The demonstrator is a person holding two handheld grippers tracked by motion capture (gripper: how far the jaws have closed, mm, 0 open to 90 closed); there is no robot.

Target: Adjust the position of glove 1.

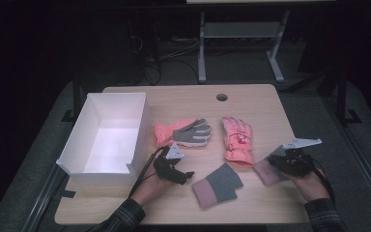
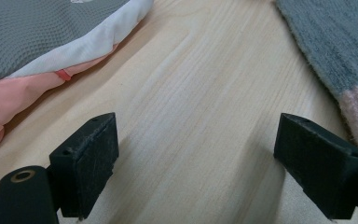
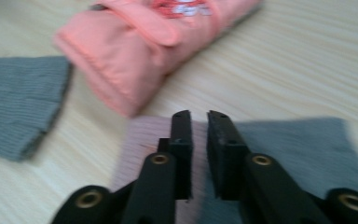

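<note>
Right gripper [image 1: 273, 164], jaws parted only by a narrow gap with nothing between them, above a grey-and-pink sock [image 3: 279, 140] lying flat near the table's [image 1: 251, 96] right front edge (just beside a pink mitten [image 1: 237, 141]). Left gripper [image 1: 186, 175], jaws wide and empty, over bare wood between a grey-palmed glove [image 1: 191, 133] and another sock [image 1: 217, 184].

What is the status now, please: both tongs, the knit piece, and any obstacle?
Left tongs open over bare table. Right tongs slightly apart above knit piece, not gripping. Pink ski glove close ahead.
</note>
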